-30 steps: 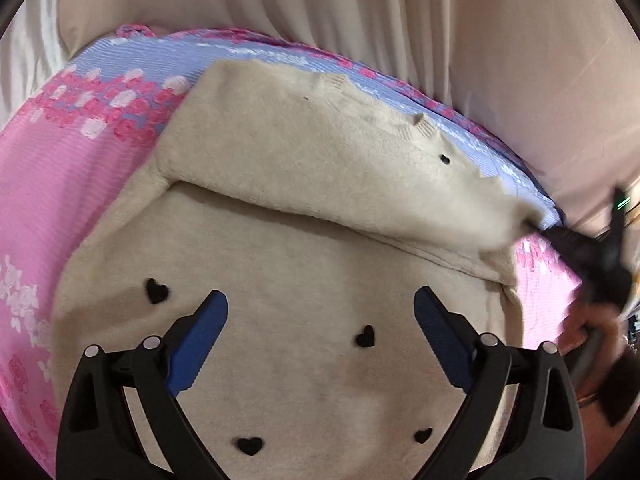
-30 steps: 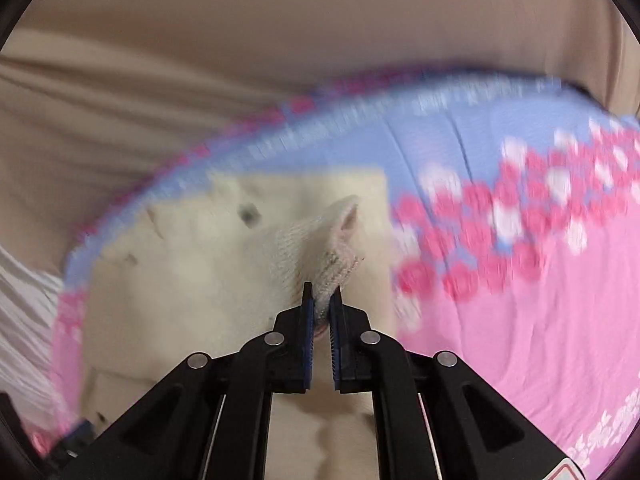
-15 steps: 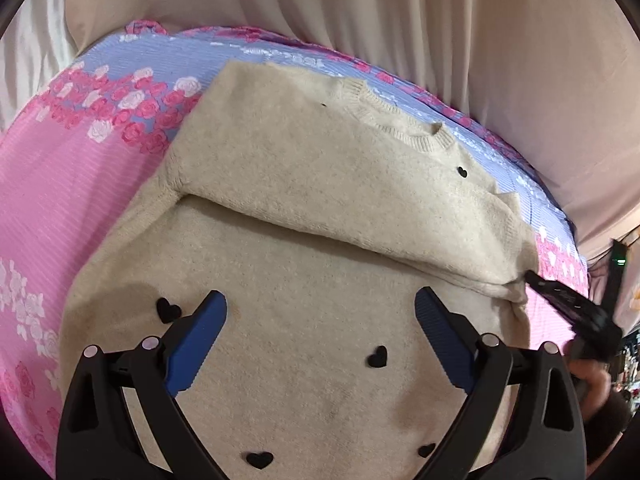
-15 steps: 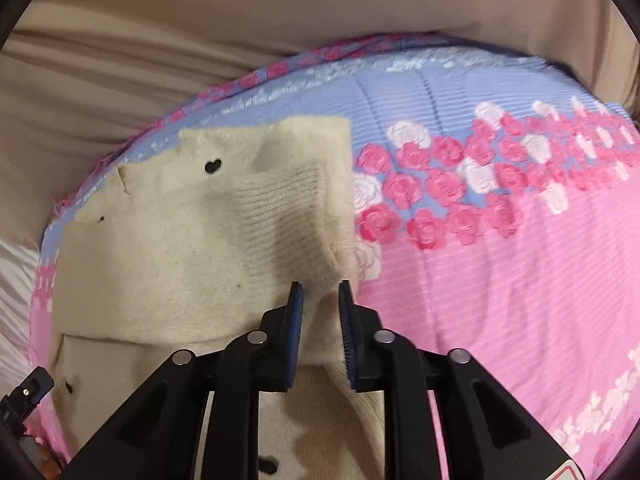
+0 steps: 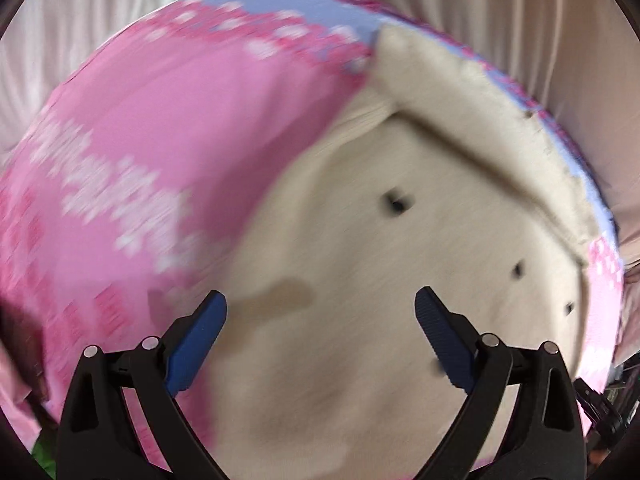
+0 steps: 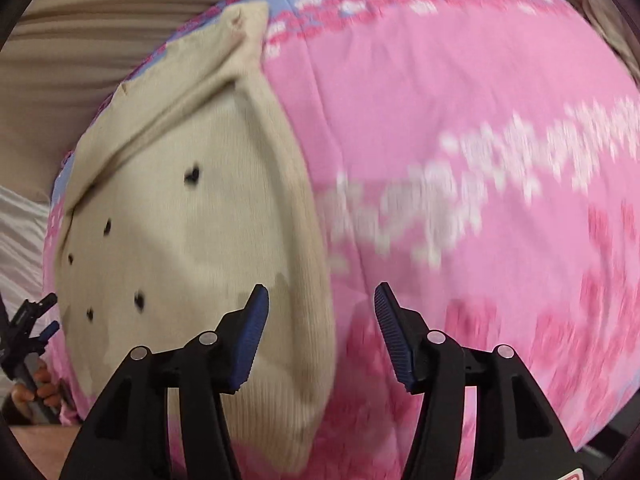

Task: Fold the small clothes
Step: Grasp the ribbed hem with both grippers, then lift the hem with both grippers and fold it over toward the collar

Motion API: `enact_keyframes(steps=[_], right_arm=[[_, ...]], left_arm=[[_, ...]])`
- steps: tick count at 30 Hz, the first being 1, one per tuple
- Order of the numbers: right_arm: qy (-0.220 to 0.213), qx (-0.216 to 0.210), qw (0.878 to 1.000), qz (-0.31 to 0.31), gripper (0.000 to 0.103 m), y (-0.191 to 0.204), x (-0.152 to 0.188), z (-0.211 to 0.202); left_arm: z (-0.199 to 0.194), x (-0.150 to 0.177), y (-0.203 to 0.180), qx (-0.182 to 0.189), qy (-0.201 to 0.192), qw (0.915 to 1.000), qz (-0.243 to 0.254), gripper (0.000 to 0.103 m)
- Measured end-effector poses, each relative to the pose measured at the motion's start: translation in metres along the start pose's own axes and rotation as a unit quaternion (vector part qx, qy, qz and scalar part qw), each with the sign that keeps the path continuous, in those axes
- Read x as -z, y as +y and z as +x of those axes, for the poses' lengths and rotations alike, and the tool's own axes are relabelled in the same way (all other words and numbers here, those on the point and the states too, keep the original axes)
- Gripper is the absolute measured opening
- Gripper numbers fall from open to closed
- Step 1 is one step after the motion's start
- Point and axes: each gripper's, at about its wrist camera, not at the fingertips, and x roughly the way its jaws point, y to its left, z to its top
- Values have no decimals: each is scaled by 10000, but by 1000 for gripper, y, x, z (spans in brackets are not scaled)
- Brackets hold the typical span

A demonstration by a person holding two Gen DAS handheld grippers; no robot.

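Note:
A small cream knit sweater (image 5: pixel 400 280) with little black hearts lies flat on a pink and blue flowered cloth (image 5: pixel 160 140). Its sleeves are folded across the upper part. My left gripper (image 5: pixel 320 328) is open and empty, above the sweater's lower left part near its left edge. In the right wrist view the sweater (image 6: pixel 180 240) fills the left half. My right gripper (image 6: pixel 320 328) is open and empty, over the sweater's ribbed right edge. The left wrist view is blurred.
The flowered cloth (image 6: pixel 460 160) covers the round surface, with beige curtains (image 5: pixel 480 0) behind it. The left gripper and the hand holding it show at the left edge of the right wrist view (image 6: pixel 28 344).
My right gripper has opened and let go of the sleeve cuff, which now lies folded on the sweater. Both grippers have drawn back toward the sweater's lower part, the left one swinging left.

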Motion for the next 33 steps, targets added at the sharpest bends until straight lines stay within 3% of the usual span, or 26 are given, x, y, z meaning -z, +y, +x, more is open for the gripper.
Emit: enact_keyframes(steps=[5,8,11,14,16,17,18,19,21,23,33], right_arm=[[259,-195,9995,-22,55,7,48,4],[166,-191,9995,-204,55,14,63,3],[58,-199,9995,-223,59,18,71,4],[-27,-191,9995,-248,59,23,74,5],[-106,-219,9995,-222,55,23,77,4],[-122,-227,9995,-200,42,22,78,4],[-128,-218,9995,-177,15,20,79,4],[-41,-371,9993,-58,10,17,79,6],[-100,-473,9988,125,9,13,80,4],[-197,-504,9985,113,8,15,81,-1],[-734,-832,9935,-253,6,22,84,-66]], left_arm=[[0,32,25,21,301,9995,80,93],[9,48,31,265,710,9970,128,93],[7,58,26,395,713,9961,352,93],[9,64,16,242,732,9944,717,92],[7,66,14,202,656,9948,749,81],[5,67,13,256,598,9952,725,67],[3,67,15,240,554,9960,656,57],[2,67,17,259,556,9964,586,51],[0,65,24,384,633,9963,431,22],[-2,62,29,495,689,9960,291,9],[-67,71,15,922,437,9926,660,6]])
